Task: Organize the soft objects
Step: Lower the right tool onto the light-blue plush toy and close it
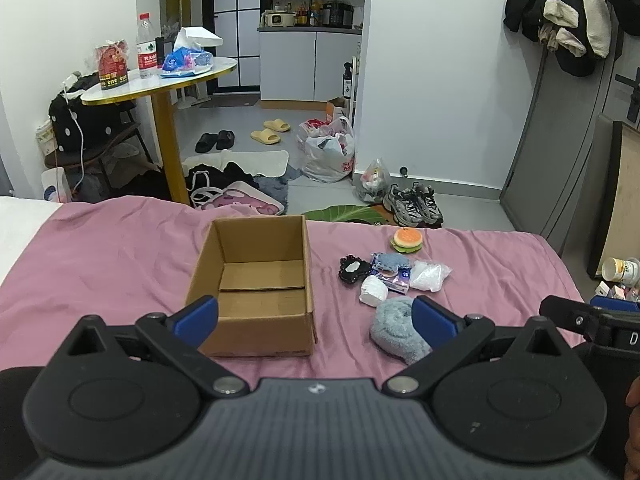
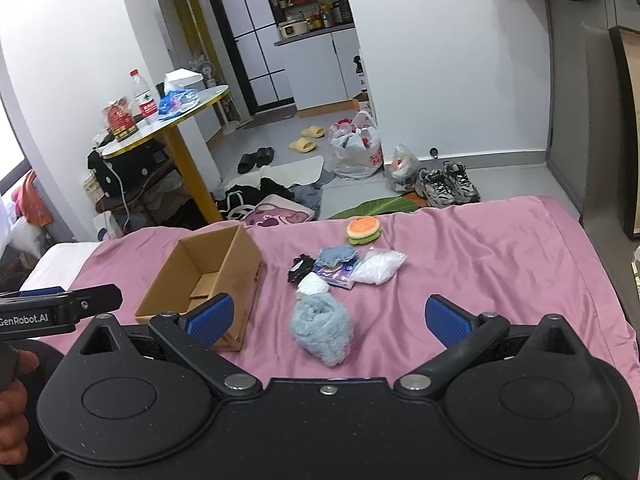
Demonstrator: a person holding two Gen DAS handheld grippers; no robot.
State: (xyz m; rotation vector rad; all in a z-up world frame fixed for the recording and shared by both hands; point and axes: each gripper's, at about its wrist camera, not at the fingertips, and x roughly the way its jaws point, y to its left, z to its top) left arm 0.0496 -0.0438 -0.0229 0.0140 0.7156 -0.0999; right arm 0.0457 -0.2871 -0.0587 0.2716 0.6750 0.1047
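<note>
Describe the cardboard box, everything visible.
The cardboard box is plain brown corrugated board, open-topped and empty, with the bottom flaps' seam showing inside. It sits upright on the pink bedsheet, left of the pile of soft items; the rolled blue towel lies nearest, apart from it. Nothing touches it but the sheet; both tools hover short of it.

This is a small home apartment: a bed (image 1: 120, 264) with pink sheet, slippers (image 1: 271, 130) and sneakers (image 1: 414, 204) on the floor, coats (image 1: 568, 12) hanging, a kitchen corner (image 1: 308, 20) behind.
</note>
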